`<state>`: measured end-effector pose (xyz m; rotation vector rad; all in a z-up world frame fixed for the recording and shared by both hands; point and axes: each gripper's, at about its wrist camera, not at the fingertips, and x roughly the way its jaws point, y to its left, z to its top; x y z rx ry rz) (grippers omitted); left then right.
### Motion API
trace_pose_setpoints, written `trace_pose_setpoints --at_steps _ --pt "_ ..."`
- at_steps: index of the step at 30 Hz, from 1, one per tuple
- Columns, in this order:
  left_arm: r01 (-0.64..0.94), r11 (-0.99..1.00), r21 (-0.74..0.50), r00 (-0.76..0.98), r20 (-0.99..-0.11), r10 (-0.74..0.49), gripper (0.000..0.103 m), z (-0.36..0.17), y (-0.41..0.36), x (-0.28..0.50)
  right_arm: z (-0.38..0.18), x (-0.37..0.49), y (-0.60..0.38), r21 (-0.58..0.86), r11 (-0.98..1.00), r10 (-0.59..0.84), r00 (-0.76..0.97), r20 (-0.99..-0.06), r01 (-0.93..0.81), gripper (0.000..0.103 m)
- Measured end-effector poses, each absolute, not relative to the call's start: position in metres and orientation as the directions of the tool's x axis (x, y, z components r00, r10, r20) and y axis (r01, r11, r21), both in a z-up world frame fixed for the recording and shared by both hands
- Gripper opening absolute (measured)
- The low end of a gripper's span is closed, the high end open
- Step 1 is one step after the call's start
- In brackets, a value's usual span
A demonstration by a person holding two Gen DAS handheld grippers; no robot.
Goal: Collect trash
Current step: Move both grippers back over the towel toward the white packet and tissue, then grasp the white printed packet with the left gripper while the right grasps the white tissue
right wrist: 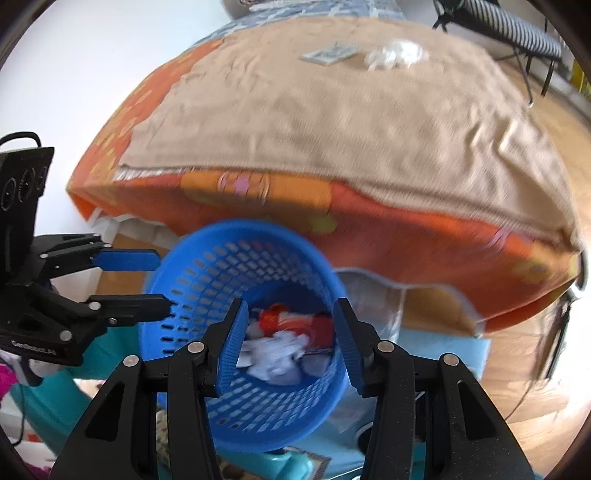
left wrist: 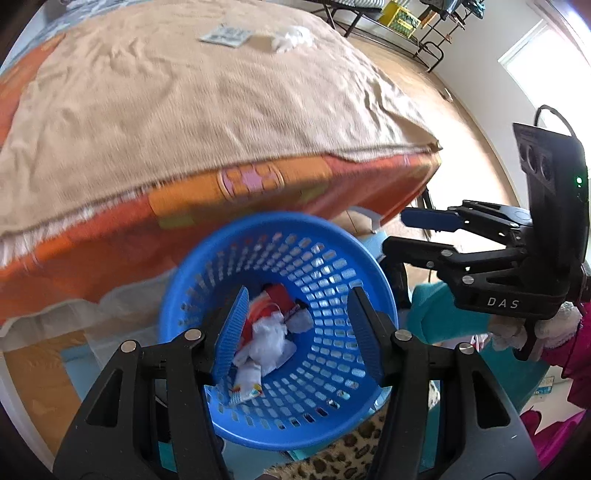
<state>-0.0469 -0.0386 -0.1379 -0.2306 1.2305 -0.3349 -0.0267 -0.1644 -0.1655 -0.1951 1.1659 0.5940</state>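
Note:
A blue perforated basket (left wrist: pixel 325 258) stands below the bed edge, also in the right wrist view (right wrist: pixel 207 266). It holds crumpled white tissue (left wrist: pixel 269 339) and a red-orange wrapper (right wrist: pixel 280 317). My left gripper (left wrist: pixel 299 328) is open and empty above the basket mouth. My right gripper (right wrist: pixel 291 339) is open and empty above it too. On the far side of the bed lie a flat packet (left wrist: pixel 225 35) and a crumpled white plastic (left wrist: pixel 291 37), also in the right wrist view as the packet (right wrist: pixel 328 54) and the plastic (right wrist: pixel 397 53).
The bed has a tan blanket (left wrist: pixel 207 107) over an orange sheet (right wrist: pixel 406 218). A teal object (left wrist: pixel 443 314) and a leopard-print fabric (left wrist: pixel 343 454) lie by the basket. Wood floor (right wrist: pixel 535 369) is at right. Dark metal racks (left wrist: pixel 417 26) stand beyond the bed.

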Motion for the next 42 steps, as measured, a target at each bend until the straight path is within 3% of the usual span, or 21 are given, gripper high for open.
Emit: trace_pose_setpoints --at_steps 4,16,31,34,42 --pt "0.137 0.942 -0.306 0.317 -0.887 -0.335 0.057 -0.127 -0.033 -0.031 -0.148 -0.015 -0.164 0.092 0.840 0.305 0.324 -0.896 -0.535 0.056" --pt "0.156 0.966 -0.204 0.398 -0.883 -0.250 0.057 -0.102 -0.023 0.047 -0.099 0.066 -0.174 0.056 0.870 0.291 0.419 -0.860 -0.490 0.056" --pt "0.181 0.959 -0.218 0.399 -0.875 -0.274 0.057 -0.105 -0.017 0.186 -0.089 0.157 -0.192 0.219 0.919 0.361 0.477 -0.801 -0.328 0.056" --pt "0.178 0.963 -0.203 0.393 -0.882 -0.259 0.057 -0.114 -0.018 0.205 -0.093 0.174 -0.190 0.280 0.911 0.394 0.439 -0.807 -0.304 0.077" --pt "0.156 0.969 -0.193 0.364 -0.900 -0.239 0.057 -0.140 -0.018 0.260 -0.107 0.216 -0.187 0.373 0.907 0.421 0.372 -0.827 -0.196 0.079"
